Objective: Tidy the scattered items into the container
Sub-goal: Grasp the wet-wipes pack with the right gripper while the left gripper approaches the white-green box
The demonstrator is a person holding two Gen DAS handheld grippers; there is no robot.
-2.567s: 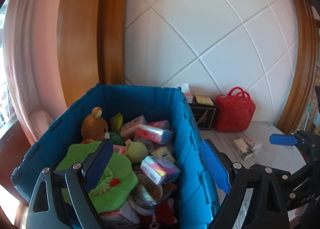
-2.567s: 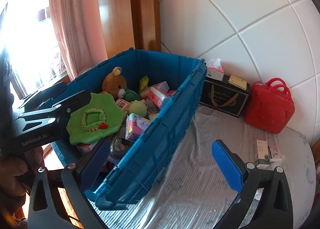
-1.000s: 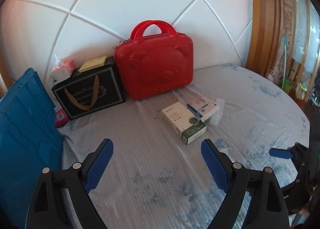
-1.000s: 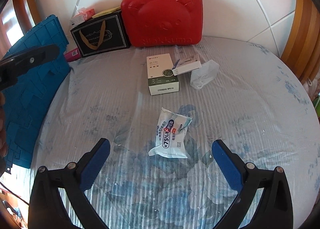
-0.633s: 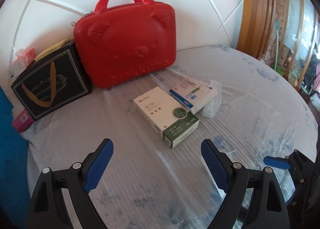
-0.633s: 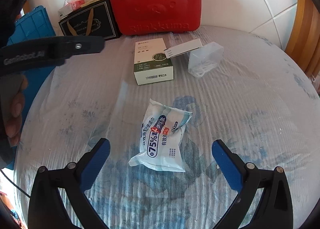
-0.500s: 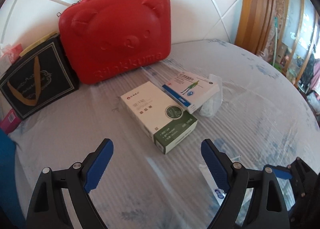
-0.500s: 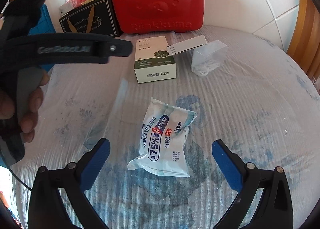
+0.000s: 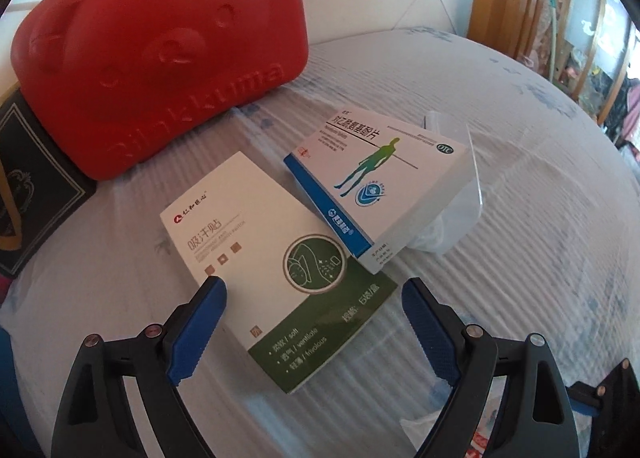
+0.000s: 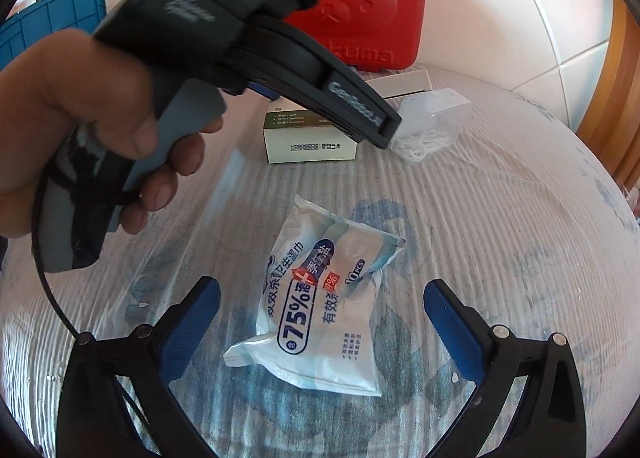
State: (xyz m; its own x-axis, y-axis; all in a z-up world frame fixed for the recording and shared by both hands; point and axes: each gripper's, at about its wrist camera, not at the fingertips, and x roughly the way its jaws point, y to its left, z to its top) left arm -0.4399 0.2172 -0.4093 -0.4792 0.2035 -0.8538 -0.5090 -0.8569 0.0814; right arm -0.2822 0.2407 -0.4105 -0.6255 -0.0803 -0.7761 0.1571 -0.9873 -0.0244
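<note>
Left gripper (image 9: pixel 314 300) spread wide over one green-and-white box (image 9: pixel 276 262); a second, blue-striped box (image 9: pixel 372 182) overlaps it at two o'clock. Right gripper (image 10: pixel 322 304) gapes, empty, around one wipes pack (image 10: pixel 320 298) on the table (image 10: pixel 500 218); blue container (image 10: pixel 52 18) at ten o'clock.

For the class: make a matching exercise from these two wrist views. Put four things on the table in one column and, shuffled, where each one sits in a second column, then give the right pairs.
Things
1. green and white box
2. blue and white box
3. wipes pack
4. red bear case

Places
A. standing at the back by the wall
B. between the open right gripper fingers
C. propped on the clear plastic box
D. between the open left gripper fingers

Pairs: 1-D, 2-C, 3-B, 4-A
</note>
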